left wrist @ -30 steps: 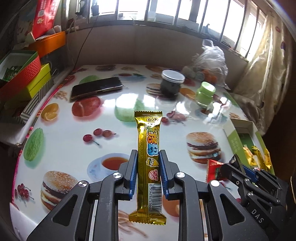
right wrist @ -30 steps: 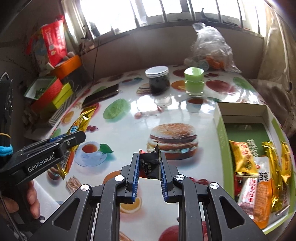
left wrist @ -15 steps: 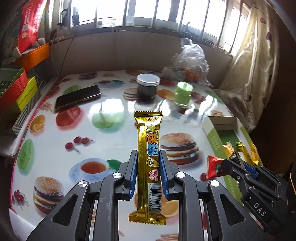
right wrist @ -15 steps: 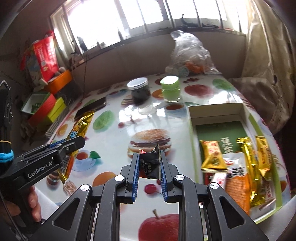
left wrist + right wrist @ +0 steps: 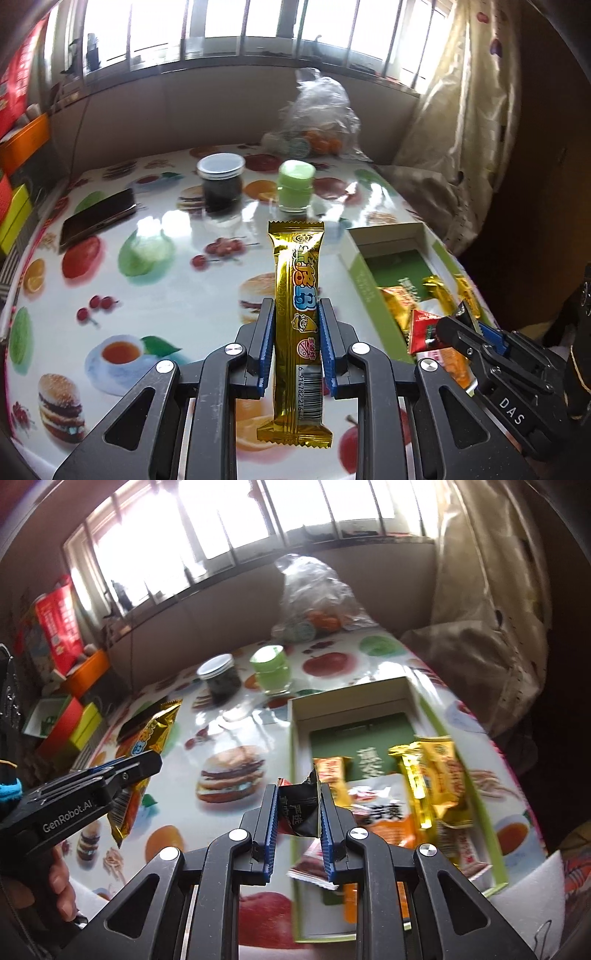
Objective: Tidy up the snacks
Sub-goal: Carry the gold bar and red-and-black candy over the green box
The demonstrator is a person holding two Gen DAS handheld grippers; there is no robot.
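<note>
two grippers, two snacks, both loaded at once. nearest in the left wrist view, the left gripper (image 5: 297, 345) is clamped on a long gold snack bar (image 5: 300, 295), pads pressing its lower half, barcode end hanging toward the camera and the rest sticking straight up toward 12 o'clock. it's held above the table (image 5: 155, 295), not over the box.

in the right wrist view the right gripper (image 5: 299, 812) is squeezed onto a small black and red packet (image 5: 300, 805), crumpled between the blue pads, and it sits right above the near left wall of the green box (image 5: 295, 760). from the left camera the same gripper shows down at 4 o'clock, with the red end of the packet poking out.

a bit further out, the box is at about 1 to 3 o'clock from the right gripper. the near half is already piled with stuff: an orange packet (image 5: 334, 775), a big gold bag (image 5: 439, 779), a white and orange pack (image 5: 384, 818), and more at the near end i can't make out. the far half is bare, just the green liner.

so i'd say well along: several snacks are in, these two are in the air, and i can't see any other loose ones on the table. what's left looks like dropping these two in, the small packet probably first since it's closest.

far end of the table at 12 o'clock: a dark jar (image 5: 221, 181), a green cup (image 5: 295, 186), a phone (image 5: 98, 218) off at 10, and a plastic bag (image 5: 319, 110) by the window.
</note>
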